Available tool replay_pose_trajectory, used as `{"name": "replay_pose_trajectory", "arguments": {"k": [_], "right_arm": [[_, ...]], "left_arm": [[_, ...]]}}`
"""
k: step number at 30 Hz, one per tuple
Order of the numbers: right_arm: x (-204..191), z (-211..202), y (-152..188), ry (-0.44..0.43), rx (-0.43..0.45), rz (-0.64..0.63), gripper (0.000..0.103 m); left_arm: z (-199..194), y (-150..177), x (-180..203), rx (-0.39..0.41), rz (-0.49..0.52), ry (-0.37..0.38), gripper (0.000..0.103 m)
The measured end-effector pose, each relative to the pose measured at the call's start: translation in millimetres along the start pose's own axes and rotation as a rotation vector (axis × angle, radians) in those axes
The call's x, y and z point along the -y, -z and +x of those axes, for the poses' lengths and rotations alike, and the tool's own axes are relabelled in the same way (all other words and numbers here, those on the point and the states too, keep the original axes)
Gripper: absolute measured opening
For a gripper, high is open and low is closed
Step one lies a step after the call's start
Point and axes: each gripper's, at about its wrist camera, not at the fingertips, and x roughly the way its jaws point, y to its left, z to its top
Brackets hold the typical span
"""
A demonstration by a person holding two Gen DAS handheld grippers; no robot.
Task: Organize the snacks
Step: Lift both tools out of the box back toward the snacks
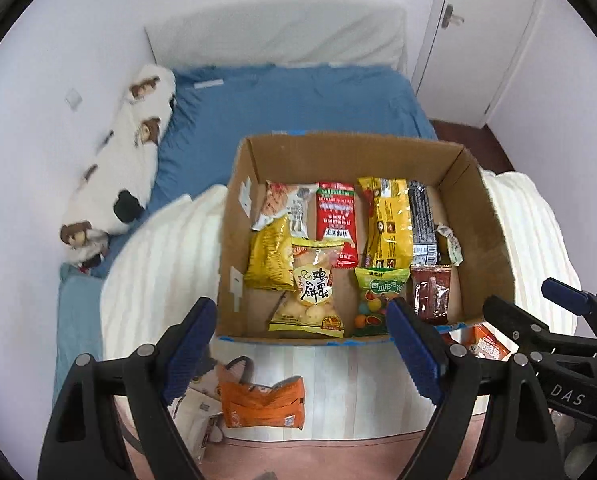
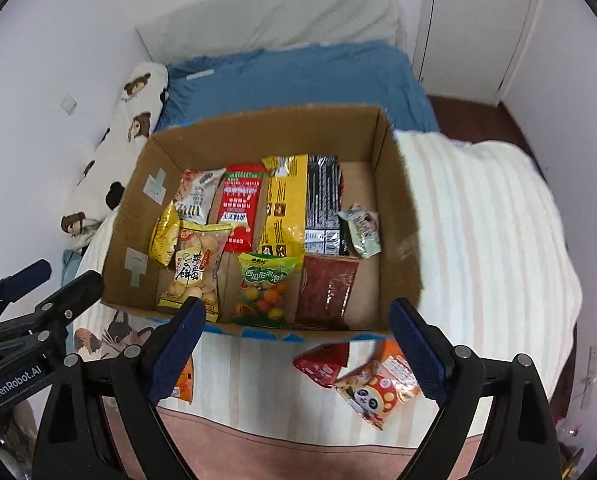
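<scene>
An open cardboard box point(image 1: 482, 216) point(image 2: 398, 208) stands on a white striped blanket and holds several snack packs laid flat, among them a yellow egg-biscuit bag point(image 1: 312, 292) point(image 2: 194, 268), a green candy bag point(image 1: 378, 292) point(image 2: 266, 284) and a dark red pack point(image 1: 432, 288) point(image 2: 326, 288). My left gripper point(image 1: 302, 340) is open and empty above the box's near edge. An orange pack point(image 1: 262, 402) lies below it. My right gripper point(image 2: 294, 340) is open and empty above a red pack point(image 2: 322, 362) and a panda pack point(image 2: 374, 390) lying on the blanket.
The box sits on a bed with a blue sheet point(image 1: 290, 100) and a bear-print pillow point(image 1: 118, 168) along the left wall. A cat-print bag point(image 2: 110, 336) lies left of the box. A white door point(image 1: 470, 28) is at the back right. Each gripper shows in the other's view point(image 1: 546, 328) point(image 2: 30, 320).
</scene>
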Motion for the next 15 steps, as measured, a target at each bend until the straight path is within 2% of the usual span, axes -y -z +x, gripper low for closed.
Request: {"name": "replay_pose_trajectory", "arguments": {"k": [9,15], "right_arm": [[-6.3,-57.0,48.8,0.005,0.122,-0.031,0.095],[-7.6,-78.5,82.7,-0.010,0.167,-0.040,0.095]], "left_arm": [[-51.4,44.6,-2.5,0.113,-0.013,-0.006,0.086],[-66.8,73.1,0.9,0.152,-0.012,-0.008,0.086]]}}
